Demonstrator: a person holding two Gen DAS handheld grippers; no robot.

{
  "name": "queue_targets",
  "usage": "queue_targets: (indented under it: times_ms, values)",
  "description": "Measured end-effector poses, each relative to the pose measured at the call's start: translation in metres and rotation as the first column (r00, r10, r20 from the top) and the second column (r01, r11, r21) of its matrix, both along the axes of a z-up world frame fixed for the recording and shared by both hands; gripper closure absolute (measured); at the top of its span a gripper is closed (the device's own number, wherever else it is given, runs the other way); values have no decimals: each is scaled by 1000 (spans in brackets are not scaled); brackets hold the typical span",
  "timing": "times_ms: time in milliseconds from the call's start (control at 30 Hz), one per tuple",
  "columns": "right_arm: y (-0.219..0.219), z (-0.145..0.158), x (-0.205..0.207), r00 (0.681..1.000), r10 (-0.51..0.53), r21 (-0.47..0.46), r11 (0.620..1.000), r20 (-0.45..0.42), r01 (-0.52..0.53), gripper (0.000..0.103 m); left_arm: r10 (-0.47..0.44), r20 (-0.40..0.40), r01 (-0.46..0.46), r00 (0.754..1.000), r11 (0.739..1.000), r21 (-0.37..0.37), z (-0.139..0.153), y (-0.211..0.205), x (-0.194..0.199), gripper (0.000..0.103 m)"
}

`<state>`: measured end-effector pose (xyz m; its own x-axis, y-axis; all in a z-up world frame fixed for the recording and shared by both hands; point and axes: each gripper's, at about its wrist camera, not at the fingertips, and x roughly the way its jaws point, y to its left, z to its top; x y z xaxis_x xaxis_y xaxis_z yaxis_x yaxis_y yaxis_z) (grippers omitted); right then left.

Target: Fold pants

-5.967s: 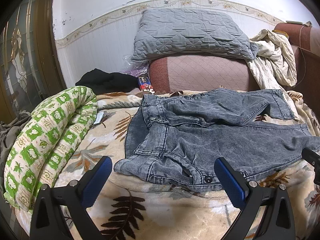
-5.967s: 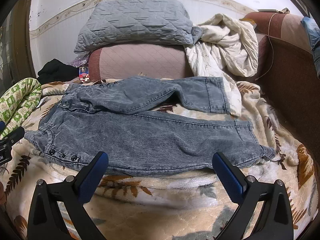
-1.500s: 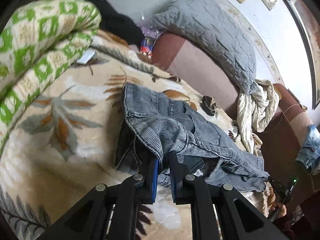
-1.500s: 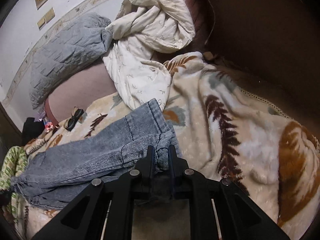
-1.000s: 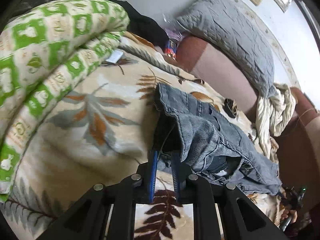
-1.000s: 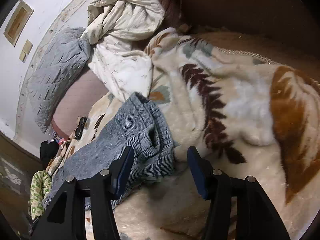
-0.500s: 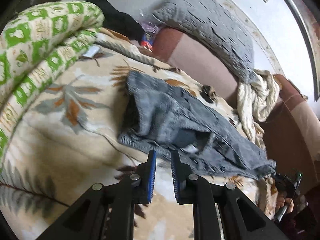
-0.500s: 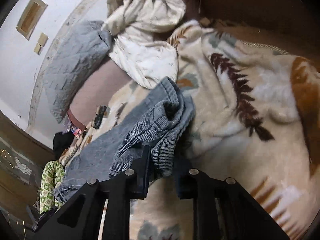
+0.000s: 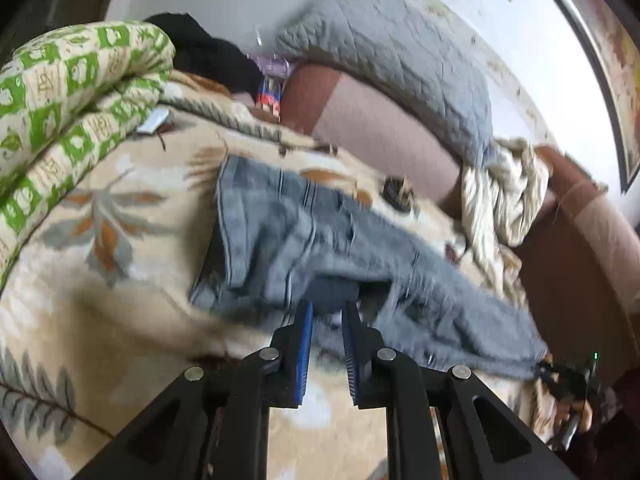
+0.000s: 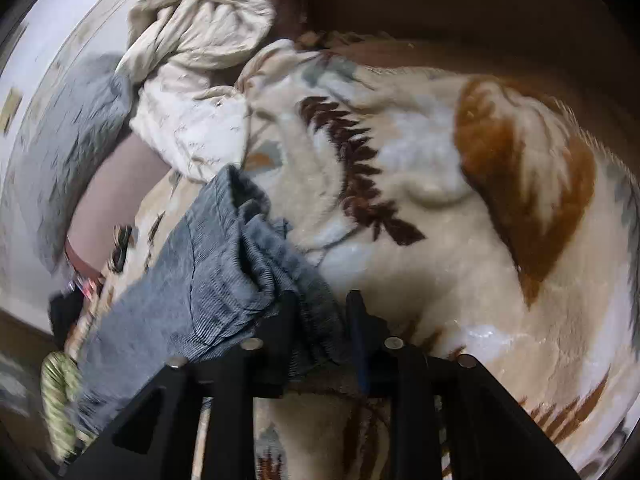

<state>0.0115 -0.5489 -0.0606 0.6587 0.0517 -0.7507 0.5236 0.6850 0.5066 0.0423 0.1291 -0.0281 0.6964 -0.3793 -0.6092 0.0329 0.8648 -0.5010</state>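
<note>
The left gripper (image 9: 325,312) has its jaws drawn nearly together with a narrow slot of blanket showing between the blue pads; nothing is pinched, and the waist end of the pants (image 9: 304,240) lies just beyond the tips. The right gripper (image 10: 320,300) has denim bunched between its jaws, which have just been easing apart after a squeeze; the cuff end of the pants (image 10: 224,264) sits in the gap, but whether the pads press on it I cannot tell (the cloth hides the inner faces).

The pants lie doubled lengthwise on the leaf-patterned blanket (image 9: 120,280), their long axis running from the waist near the left gripper off to the right, where the cuffs end at the other gripper (image 9: 568,376). So each hand stands at its own end, left nearer the waistband, right nearer the hems. The next fold, I judge, brings one end along that axis over the other. A green patterned quilt (image 9: 60,100) sits far left, a grey pillow (image 9: 400,64) against the wall.
</note>
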Motion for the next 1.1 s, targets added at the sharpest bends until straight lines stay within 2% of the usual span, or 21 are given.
queue_targets:
  times_ms: [100, 200, 300, 433, 500, 633, 700, 900, 1100]
  values:
    - [-4, 19, -9, 994, -36, -14, 999, 104, 38, 69, 36, 49, -37, 998, 999, 20, 9, 2, 9, 85]
    - [0, 23, -1, 984, 23, 88, 995, 179, -39, 67, 42, 98, -46, 994, 998, 47, 15, -4, 19, 85]
    - [14, 18, 14, 989, 52, 80, 995, 135, -63, 67, 14, 126, -25, 992, 995, 92, 16, -18, 29, 85]
    - [22, 18, 28, 988, 69, 66, 995, 140, -79, 67, -8, 119, -5, 993, 994, 106, 7, -27, 39, 81]
    - [30, 18, 32, 990, 77, 31, 996, 119, -81, 64, -11, 97, 1, 995, 995, 104, 2, -27, 42, 79]
    - [37, 8, 41, 994, 101, -14, 995, 49, -100, 64, -14, 69, 9, 998, 997, 73, -7, -23, 46, 79]
    - [40, 10, 40, 992, 113, -53, 993, 48, -110, 76, -15, 57, 12, 998, 999, 44, -9, -20, 46, 79]
    - [43, 16, 37, 990, 129, -103, 987, 60, -122, 80, -25, 70, 19, 997, 997, 73, -3, -20, 37, 79]
    - [45, 23, 34, 986, 139, -112, 985, 97, -128, 81, -37, 58, 31, 998, 996, 89, -5, -23, 34, 79]
